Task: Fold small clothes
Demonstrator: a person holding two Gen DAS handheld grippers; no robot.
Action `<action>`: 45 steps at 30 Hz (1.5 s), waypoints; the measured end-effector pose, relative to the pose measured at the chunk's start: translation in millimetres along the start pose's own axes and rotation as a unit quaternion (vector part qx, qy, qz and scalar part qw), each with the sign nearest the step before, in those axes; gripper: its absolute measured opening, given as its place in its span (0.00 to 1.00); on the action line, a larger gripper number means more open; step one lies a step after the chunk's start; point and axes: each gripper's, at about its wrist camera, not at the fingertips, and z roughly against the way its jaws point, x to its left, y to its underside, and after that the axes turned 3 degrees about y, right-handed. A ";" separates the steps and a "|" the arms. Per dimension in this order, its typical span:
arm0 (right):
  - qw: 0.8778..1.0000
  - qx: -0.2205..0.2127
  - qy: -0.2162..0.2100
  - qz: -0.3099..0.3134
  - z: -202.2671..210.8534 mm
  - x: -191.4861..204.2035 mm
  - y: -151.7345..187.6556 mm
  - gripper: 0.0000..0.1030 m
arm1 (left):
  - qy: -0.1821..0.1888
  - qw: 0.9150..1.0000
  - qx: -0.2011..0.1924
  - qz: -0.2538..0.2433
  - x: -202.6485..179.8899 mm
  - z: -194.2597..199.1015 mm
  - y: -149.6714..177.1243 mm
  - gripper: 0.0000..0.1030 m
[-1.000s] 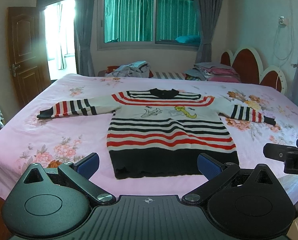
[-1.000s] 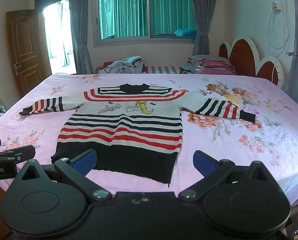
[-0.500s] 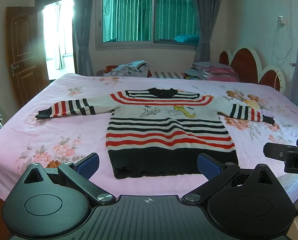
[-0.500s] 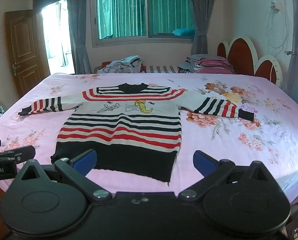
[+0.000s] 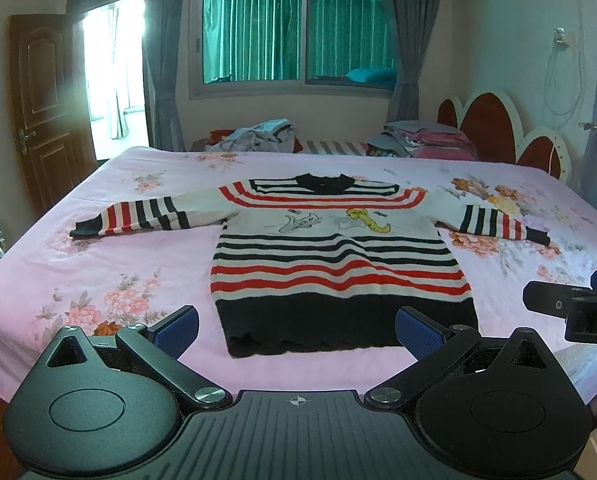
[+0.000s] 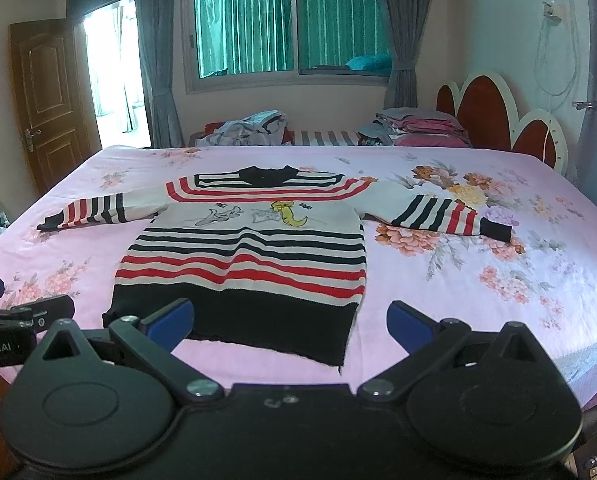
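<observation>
A small striped sweater (image 5: 334, 256) in red, black and cream lies flat on the pink floral bed, both sleeves spread out, hem toward me. It also shows in the right wrist view (image 6: 250, 252). My left gripper (image 5: 296, 330) is open and empty, hovering just short of the black hem. My right gripper (image 6: 290, 326) is open and empty, near the hem's right corner. Each gripper's tip shows at the edge of the other's view, the right gripper (image 5: 570, 306) and the left gripper (image 6: 18, 312).
The pink floral bed (image 5: 118, 264) fills both views. Piles of clothes (image 5: 258, 138) and folded bedding (image 5: 422, 140) lie at the far edge. A red headboard (image 5: 494, 132) is at right, a wooden door (image 5: 46, 108) at left, a window (image 5: 290, 32) behind.
Both grippers have drifted slightly, so the sweater sits a little lower and closer in view. The sweater has not moved and both grippers stay open.
</observation>
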 end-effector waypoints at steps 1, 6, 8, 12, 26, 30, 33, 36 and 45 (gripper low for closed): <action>1.000 0.000 -0.001 0.000 -0.5 0.3 0.1 1.00 | 0.000 1.000 0.000 0.001 0.5 -0.4 -0.3 1.00; 1.000 0.001 -0.003 0.002 -1.1 1.1 0.3 1.00 | -0.003 1.000 0.001 0.003 2.6 -2.6 -0.8 1.00; 1.000 0.001 -0.001 0.002 -1.3 1.6 0.0 1.00 | -0.003 1.000 0.001 0.002 2.8 -3.7 -1.3 1.00; 1.000 0.001 0.007 -0.003 -7.0 -2.9 -5.3 1.00 | -0.003 1.000 0.000 -0.004 1.9 -11.9 -10.2 1.00; 0.997 0.009 0.058 -0.046 -58.7 -42.5 -35.5 1.00 | 0.025 0.999 0.005 -0.030 -12.6 -81.1 -52.9 1.00; 0.995 0.019 0.082 -0.058 -82.9 -52.7 -44.9 1.00 | 0.039 0.999 0.012 -0.034 -15.6 -111.1 -64.9 1.00; 0.992 0.022 0.102 -0.070 -96.4 -58.6 -51.8 1.00 | 0.053 0.998 0.018 -0.041 -18.3 -134.4 -75.2 1.00; 0.989 0.023 0.122 -0.081 -108.7 -64.3 -58.0 1.00 | 0.066 0.996 0.019 -0.051 -20.2 -156.7 -86.2 1.00; 0.978 0.035 0.176 -0.104 -142.2 -88.2 -71.0 1.00 | 0.079 0.994 0.040 -0.060 -26.4 -219.1 -107.1 1.00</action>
